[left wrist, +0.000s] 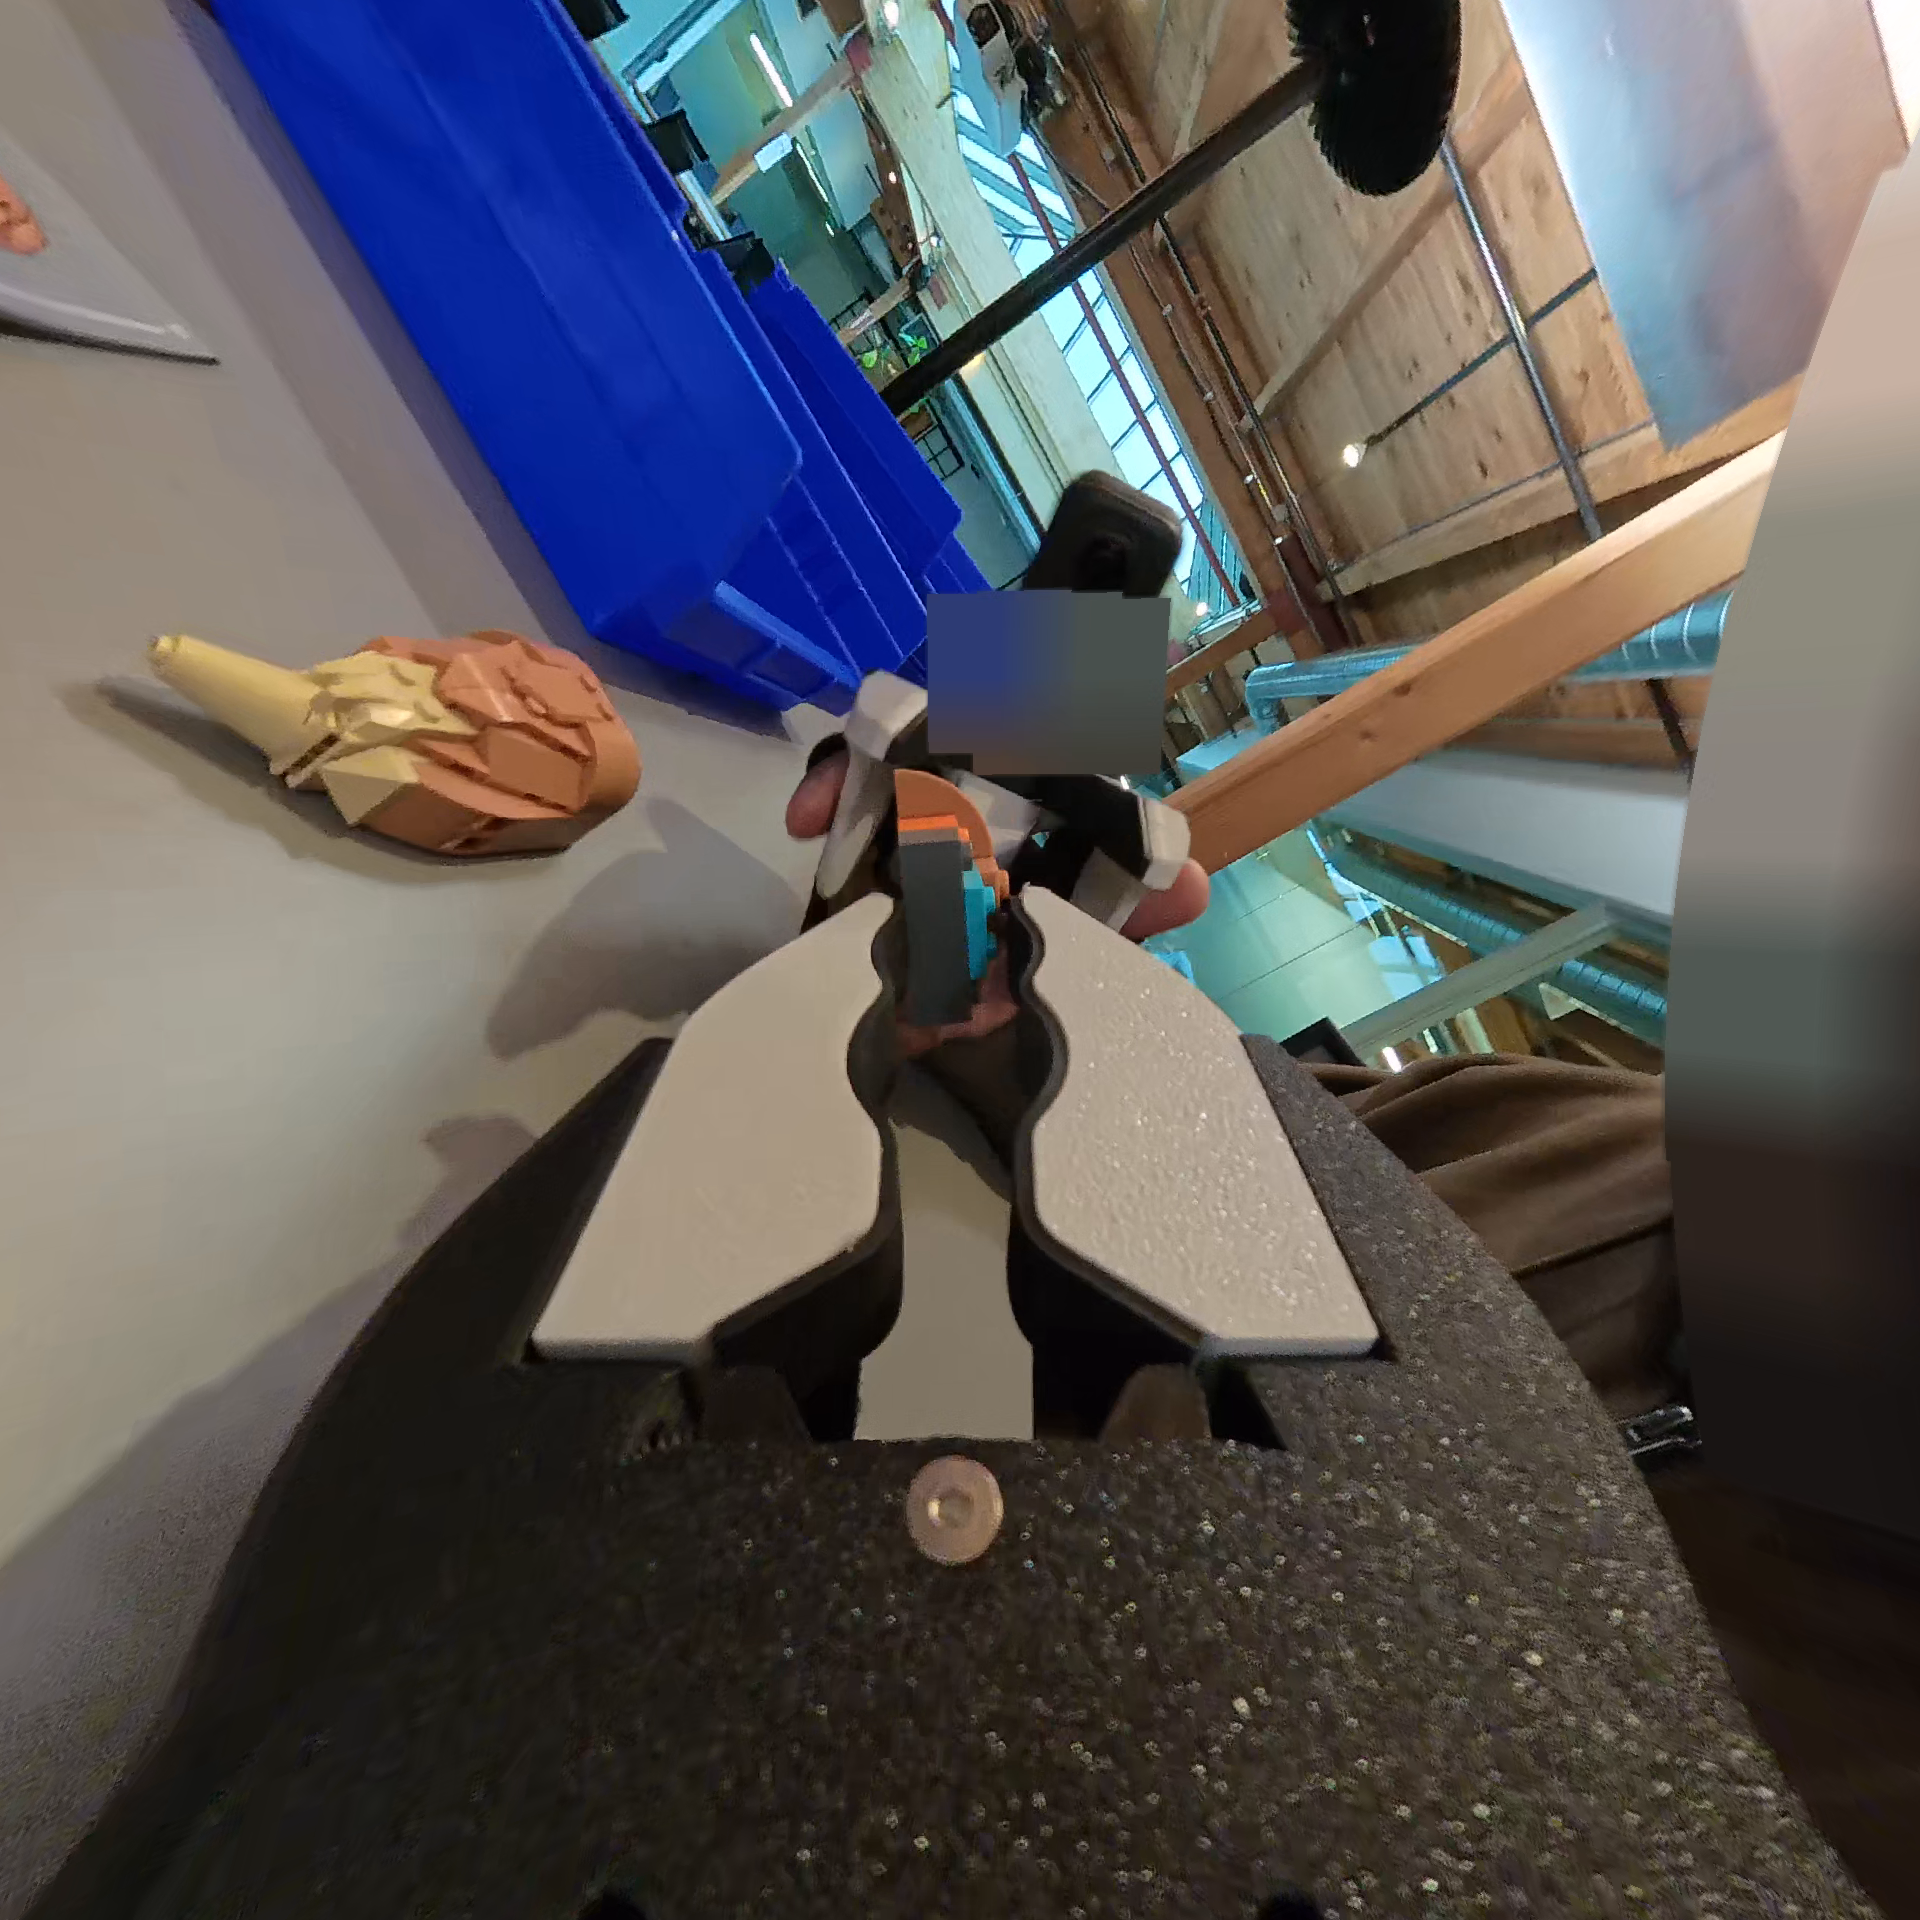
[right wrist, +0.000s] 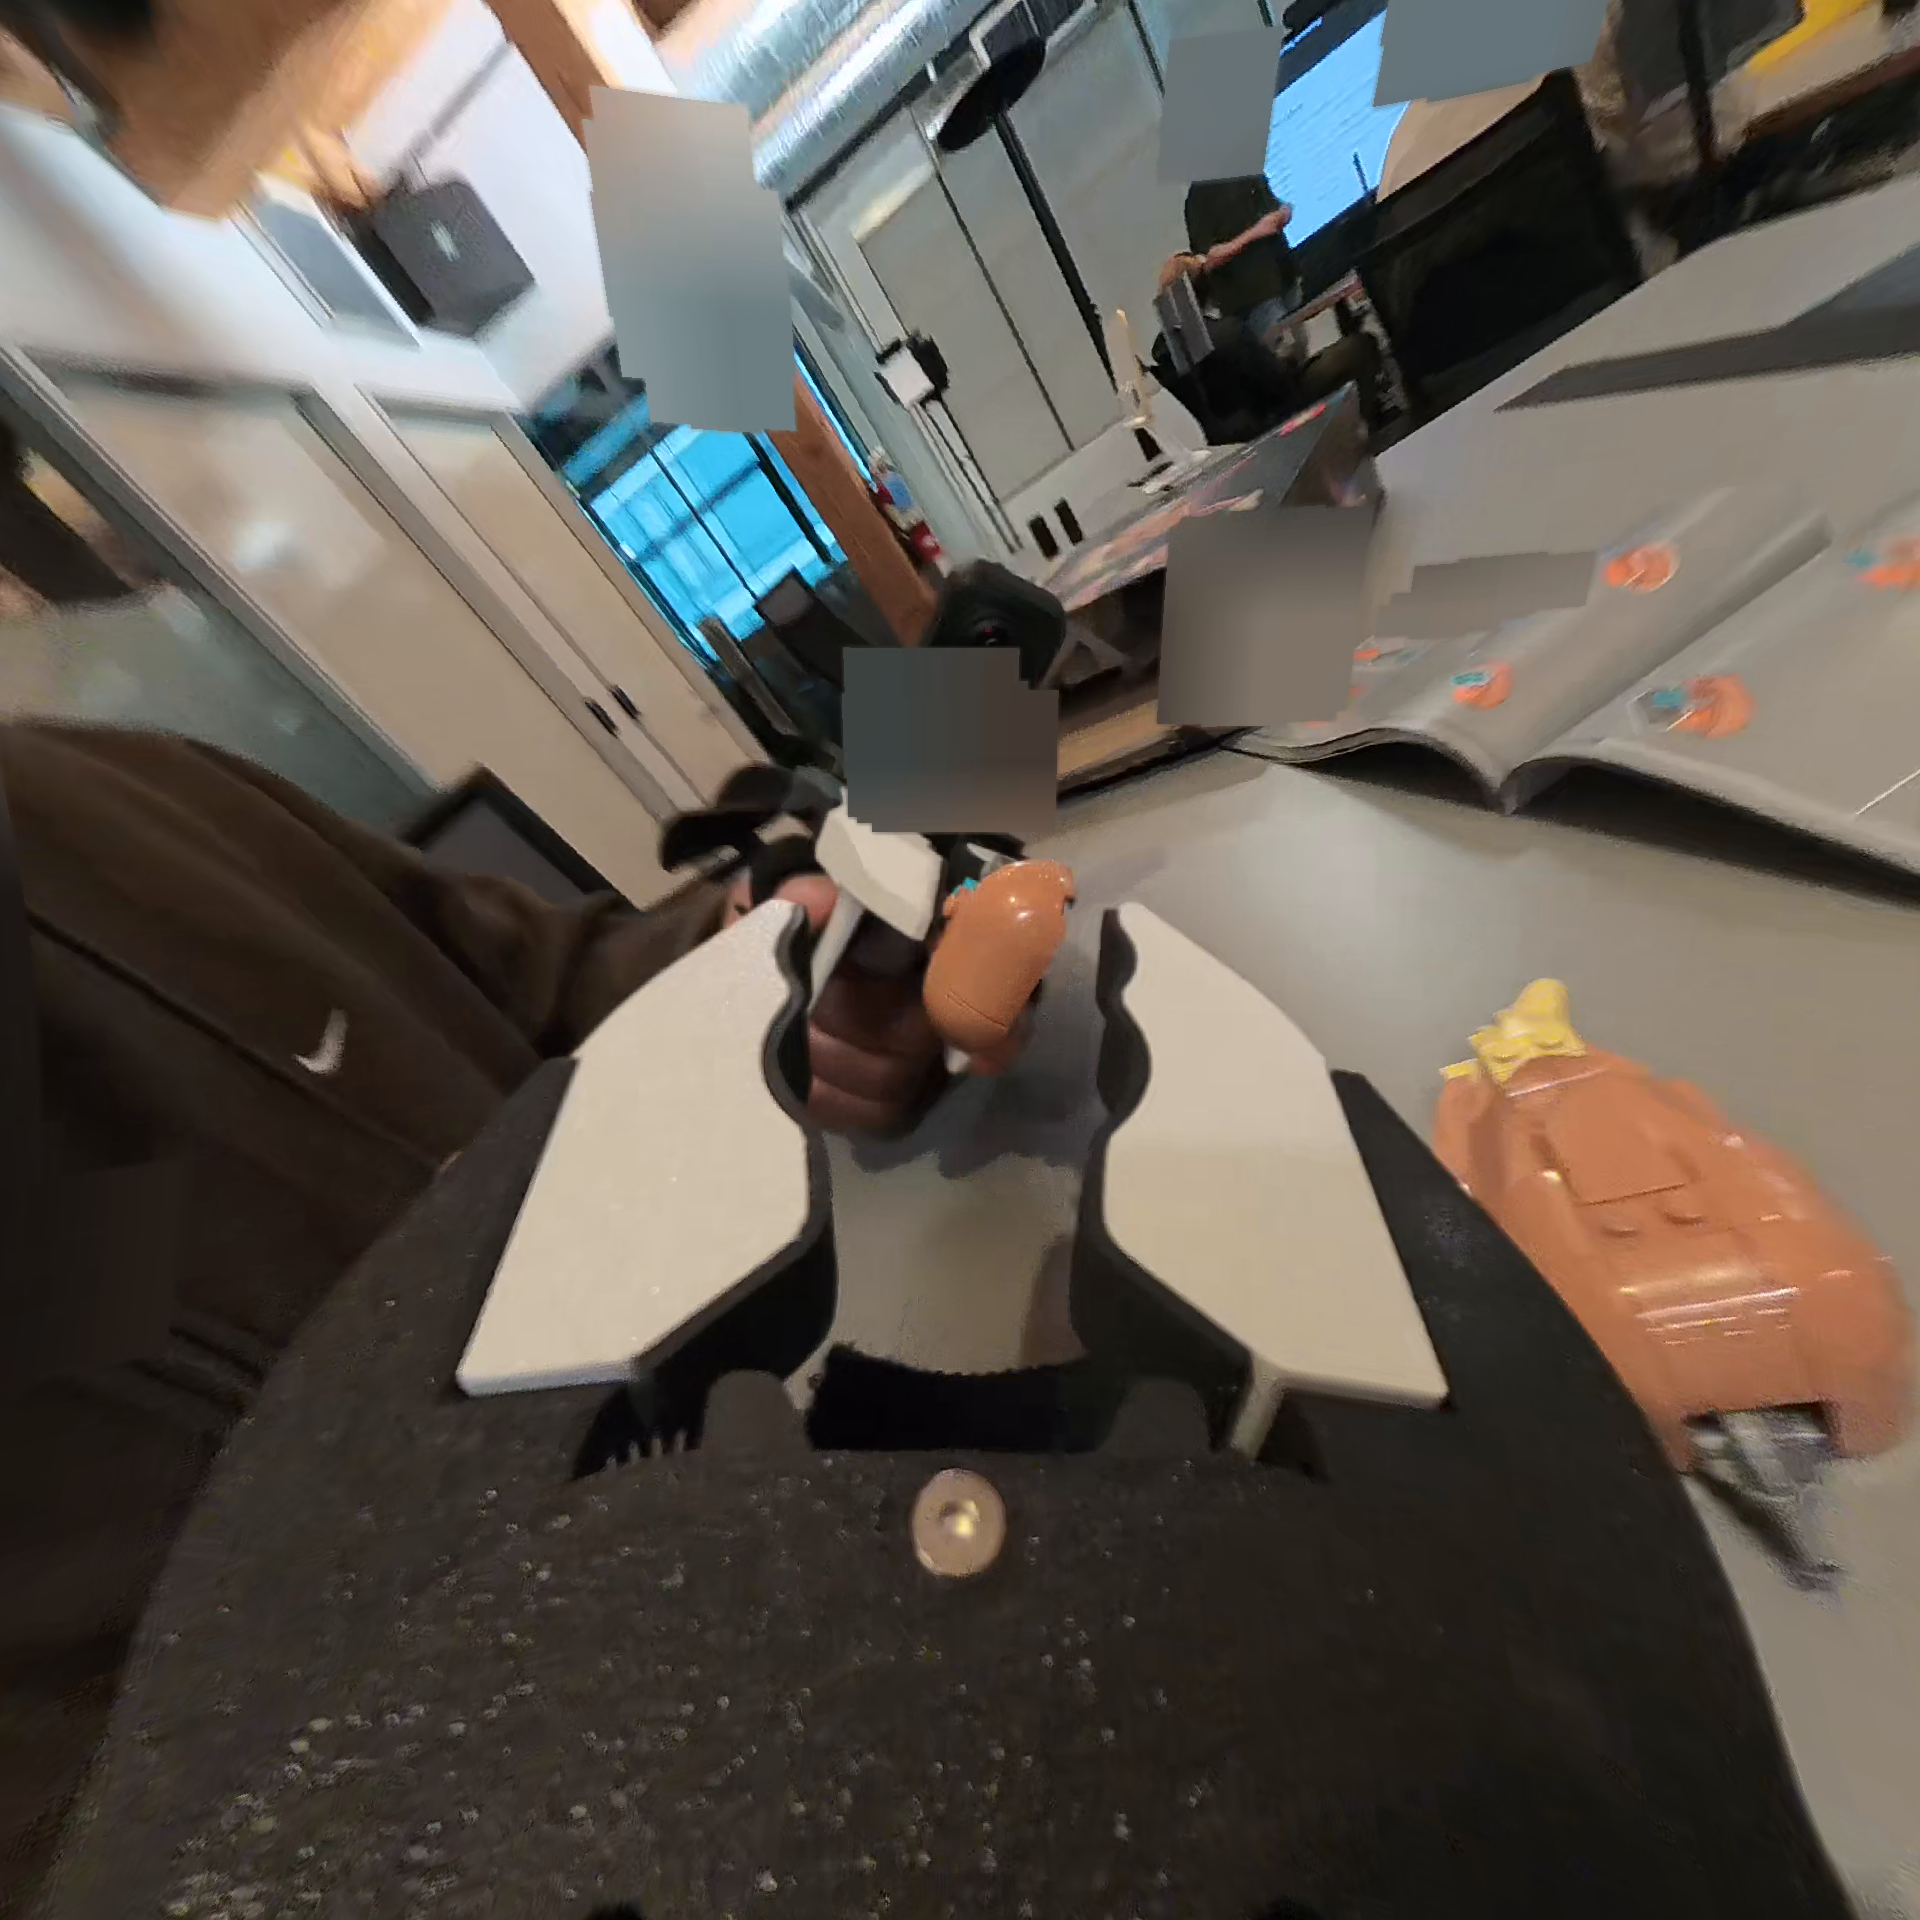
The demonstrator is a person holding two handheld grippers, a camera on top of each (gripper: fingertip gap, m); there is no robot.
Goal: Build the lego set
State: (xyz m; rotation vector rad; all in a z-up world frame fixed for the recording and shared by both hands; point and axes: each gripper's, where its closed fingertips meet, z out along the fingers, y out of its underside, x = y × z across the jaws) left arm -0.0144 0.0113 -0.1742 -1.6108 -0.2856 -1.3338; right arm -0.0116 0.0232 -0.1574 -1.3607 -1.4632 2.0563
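The small lego piece (left wrist: 940,925), grey, teal and orange, is pinched upright in the left gripper (left wrist: 956,914), held above the grey tabletop (left wrist: 260,987). The right gripper (right wrist: 951,925) faces it, released and grasping nothing. A larger tan-and-cream lego build (left wrist: 436,743) lies on the tabletop near blue bins (left wrist: 540,312).

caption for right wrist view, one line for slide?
Open right gripper faces the left gripper holding a small orange lego piece; larger lego build lies on table.

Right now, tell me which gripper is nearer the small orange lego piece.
Left. The left gripper is clamped on the small orange lego piece, touching both sides; the right gripper is open, facing it, the piece just beyond its fingertips.
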